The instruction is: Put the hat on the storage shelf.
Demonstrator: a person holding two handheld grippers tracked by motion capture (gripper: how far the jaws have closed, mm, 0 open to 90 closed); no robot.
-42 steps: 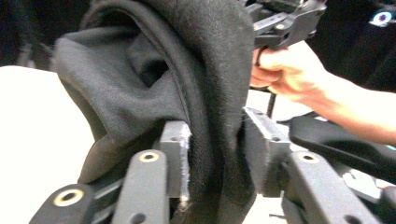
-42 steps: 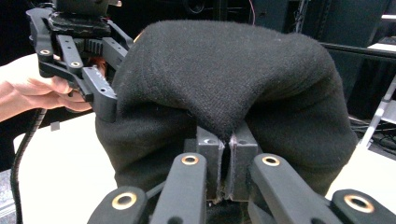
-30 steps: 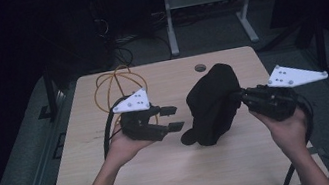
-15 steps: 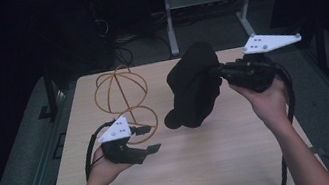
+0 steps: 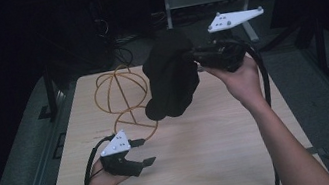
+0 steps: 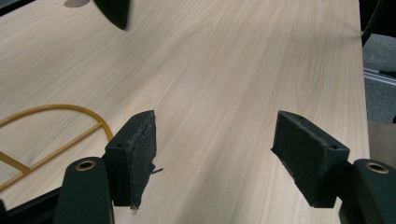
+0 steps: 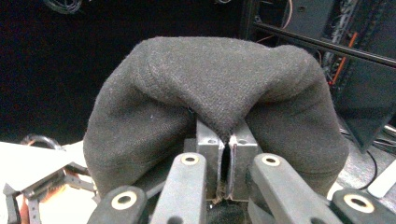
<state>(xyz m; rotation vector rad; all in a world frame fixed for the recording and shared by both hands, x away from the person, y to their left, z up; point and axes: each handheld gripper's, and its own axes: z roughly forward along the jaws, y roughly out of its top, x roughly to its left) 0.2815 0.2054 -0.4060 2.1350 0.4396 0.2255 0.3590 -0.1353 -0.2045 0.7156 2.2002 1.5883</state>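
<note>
The right gripper is pinching a fold of the black beanie, hanging above the wire stand; that thin bite could be slipping. The left gripper, jaws just spreading with nothing between them, is hovering low over the worktop.

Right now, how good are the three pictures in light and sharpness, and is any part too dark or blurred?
High view: the table is evenly lit, the room behind nearly black, and the black knit hat loses its folds. Left gripper view: bright and sharp on the wood grain and the yellow wire frame. Right gripper view: the hat's weave is crisp; the background is dim and the lower left corner is overexposed.
</note>
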